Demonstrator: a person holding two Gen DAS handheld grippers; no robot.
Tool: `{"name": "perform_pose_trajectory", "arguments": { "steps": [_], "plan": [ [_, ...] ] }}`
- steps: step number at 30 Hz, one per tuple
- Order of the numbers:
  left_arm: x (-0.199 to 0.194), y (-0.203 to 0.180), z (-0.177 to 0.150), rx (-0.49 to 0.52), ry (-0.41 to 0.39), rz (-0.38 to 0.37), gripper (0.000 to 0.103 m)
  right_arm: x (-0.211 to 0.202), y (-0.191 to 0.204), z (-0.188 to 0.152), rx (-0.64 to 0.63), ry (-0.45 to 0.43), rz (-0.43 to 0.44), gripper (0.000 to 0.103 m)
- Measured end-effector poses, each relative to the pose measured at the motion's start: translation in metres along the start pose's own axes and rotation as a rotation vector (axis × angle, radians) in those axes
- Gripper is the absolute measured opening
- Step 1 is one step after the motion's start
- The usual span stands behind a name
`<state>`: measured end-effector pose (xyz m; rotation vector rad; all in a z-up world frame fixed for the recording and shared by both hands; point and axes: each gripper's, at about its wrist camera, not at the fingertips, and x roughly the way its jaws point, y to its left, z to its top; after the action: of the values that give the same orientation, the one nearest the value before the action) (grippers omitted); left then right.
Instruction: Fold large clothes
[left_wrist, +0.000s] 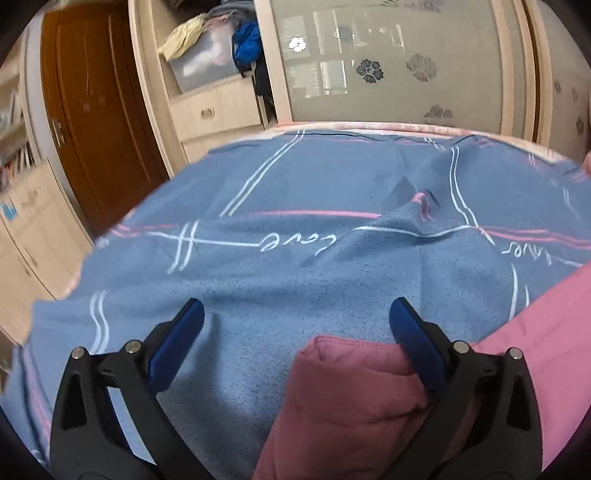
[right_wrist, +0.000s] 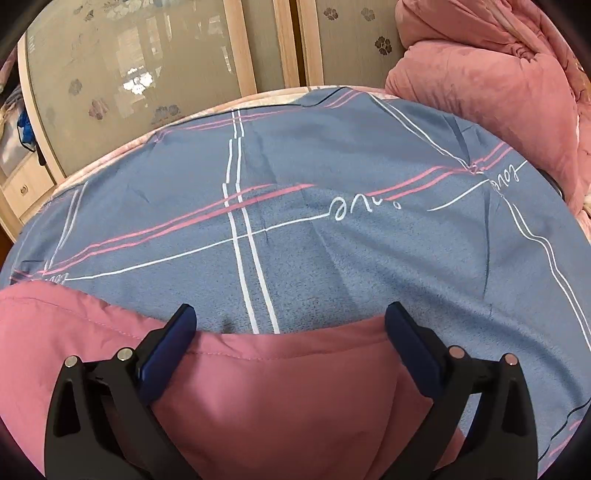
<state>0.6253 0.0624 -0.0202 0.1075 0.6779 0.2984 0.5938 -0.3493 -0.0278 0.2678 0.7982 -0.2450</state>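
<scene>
- Holding our left tongs (left_wrist: 295, 325) spread wide, we see nothing clamped between the two blue pads.
- One left pad (left_wrist: 417, 343) touches the rolled pink edge of the pink garment (left_wrist: 351, 398), which lies under and beside that finger; the other left pad sits over bare blue bedspread (left_wrist: 295, 177).
- Our right tongs (right_wrist: 290, 325) are just as wide, gripping nothing.
- Between the right fingers, the pink garment (right_wrist: 280, 398) bulges up, its stitched hem running from one pad (right_wrist: 170, 343) to the other; both pads touch or nearly touch the cloth, and we cannot tell which.
- Both tongs point low and forward across the bed, close above the fabric, fingers level side by side.
- Spread along the bed's near edge, the garment sits on the blue bedspread with white and pink lines and "love" script.
- Beyond the right tongs, a heaped pink quilt (right_wrist: 480, 92) rests on the far corner of the bed.
- Past the bed stands a wardrobe (left_wrist: 399, 62) with flower-patterned sliding doors.
</scene>
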Motion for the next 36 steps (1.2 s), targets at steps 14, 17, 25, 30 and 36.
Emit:
{"name": "perform_pose_trajectory", "arguments": {
  "steps": [14,17,25,30,36],
  "plan": [
    [-0.258,0.004,-0.058,0.029,-0.306,-0.228,0.101,-0.252,-0.022,-0.101,-0.055,-0.371,0.214,0.102],
    [-0.298,0.01,-0.107,0.014,-0.232,-0.267,0.101,-0.289,-0.018,-0.15,-0.137,-0.394,0.187,0.102],
    [-0.336,0.015,-0.224,-0.022,-0.023,-0.255,0.101,-0.325,-0.028,-0.257,-0.194,-0.263,0.114,0.102],
    [-0.362,0.013,-0.248,0.008,-0.054,-0.238,0.101,-0.351,-0.027,-0.288,-0.193,-0.264,0.086,0.102],
    [-0.402,0.012,-0.267,0.009,-0.155,-0.231,0.101,-0.374,-0.024,-0.311,-0.216,-0.297,0.1,0.102]
  ]
}}
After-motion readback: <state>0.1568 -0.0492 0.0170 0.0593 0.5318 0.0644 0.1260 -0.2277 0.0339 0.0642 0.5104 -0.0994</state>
